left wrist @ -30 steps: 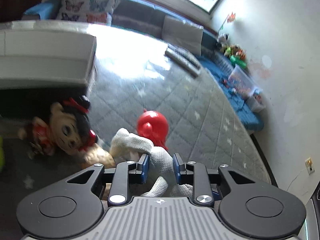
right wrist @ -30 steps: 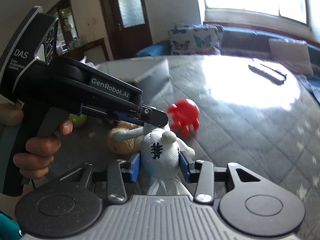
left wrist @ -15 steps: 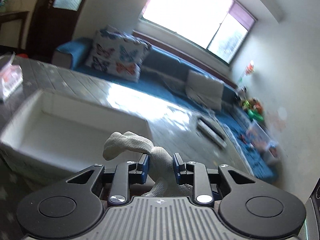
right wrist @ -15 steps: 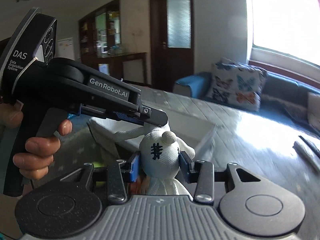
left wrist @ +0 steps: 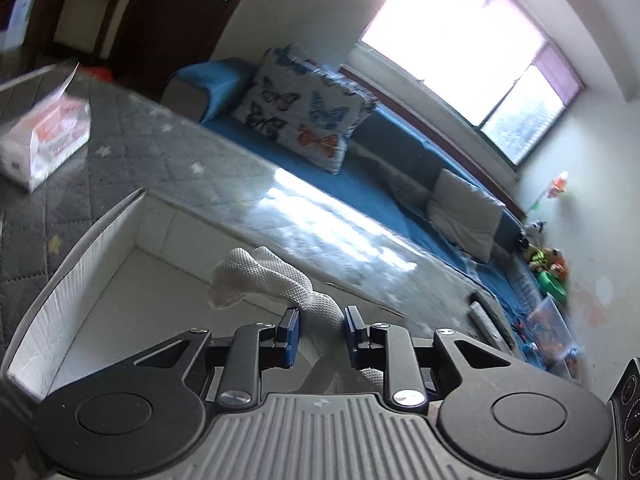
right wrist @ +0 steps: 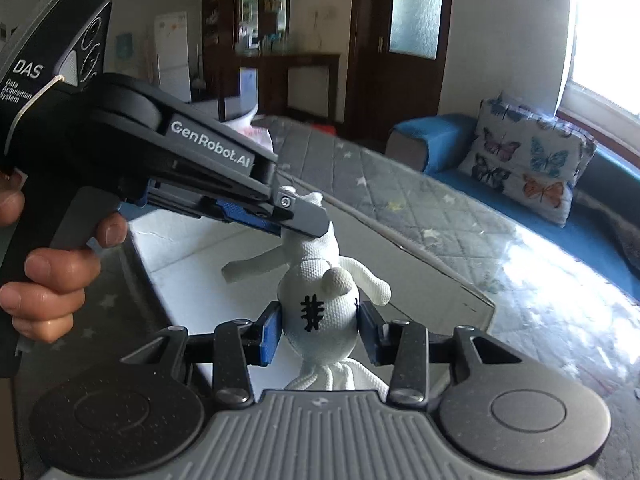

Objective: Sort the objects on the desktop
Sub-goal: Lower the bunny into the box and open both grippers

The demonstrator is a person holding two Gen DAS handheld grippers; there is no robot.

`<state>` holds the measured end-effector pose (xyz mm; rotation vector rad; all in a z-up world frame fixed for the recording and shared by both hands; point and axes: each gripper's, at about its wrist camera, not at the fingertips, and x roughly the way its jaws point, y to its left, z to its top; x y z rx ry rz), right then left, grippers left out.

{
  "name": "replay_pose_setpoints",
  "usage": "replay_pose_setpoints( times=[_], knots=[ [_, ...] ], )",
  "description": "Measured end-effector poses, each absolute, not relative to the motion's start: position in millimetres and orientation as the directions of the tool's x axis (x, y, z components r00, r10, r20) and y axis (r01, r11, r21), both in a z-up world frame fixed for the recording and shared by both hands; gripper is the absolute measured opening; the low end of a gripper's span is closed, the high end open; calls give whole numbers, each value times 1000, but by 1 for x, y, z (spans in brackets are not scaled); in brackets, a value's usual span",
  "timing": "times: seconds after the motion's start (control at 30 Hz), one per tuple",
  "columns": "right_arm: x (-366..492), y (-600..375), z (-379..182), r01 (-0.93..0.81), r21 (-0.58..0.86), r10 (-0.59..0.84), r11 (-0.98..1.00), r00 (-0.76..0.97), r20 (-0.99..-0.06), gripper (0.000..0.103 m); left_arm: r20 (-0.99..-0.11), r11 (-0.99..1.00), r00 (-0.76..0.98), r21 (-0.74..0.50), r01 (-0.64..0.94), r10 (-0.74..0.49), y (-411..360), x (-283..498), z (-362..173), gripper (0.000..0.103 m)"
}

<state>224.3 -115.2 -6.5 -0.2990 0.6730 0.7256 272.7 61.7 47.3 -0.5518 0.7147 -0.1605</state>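
Butterfly cushion (left wrist: 304, 120) at 12 o'clock on blue sofa (left wrist: 400, 184), grey cushion (left wrist: 464, 216) at 3 o'clock. Tissue pack (left wrist: 44, 140) at 9 o'clock on quilted grey tabletop (left wrist: 160, 148). Window (left wrist: 472, 52) at 1 o'clock.

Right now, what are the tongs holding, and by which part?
Both hold one white knitted doll: right tongs clamp its round head, left tongs grip its body, over the white box.

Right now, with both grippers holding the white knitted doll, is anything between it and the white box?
Nothing visible. The white knitted doll hangs over the open white box, clamped by the right gripper and left gripper. The visible box floor is bare.
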Motion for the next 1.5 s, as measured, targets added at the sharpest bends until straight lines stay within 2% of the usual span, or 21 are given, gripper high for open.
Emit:
replay_pose_setpoints(
  times=[0.17, 0.53, 1.17, 1.5],
  knots=[
    [250, -99, -26, -713, -19, 492, 700, 502, -711, 42, -606, 813, 725, -572, -111, -327, 80, 292, 22, 25],
    [276, -83, -54, -701, -36, 428, 712, 474, -769, 45, -653, 825, 695, -544, -153, -302, 83, 304, 6, 30],
    [263, -103, -34, -649, -21, 433, 760, 530, -729, 50, -664, 884, 711, -449, -133, -230, 68, 279, 28, 31],
    [242, -116, -18, -619, -7, 443, 785, 571, -691, 50, -634, 914, 747, -396, -88, -202, 56, 256, 49, 31]
  ],
)
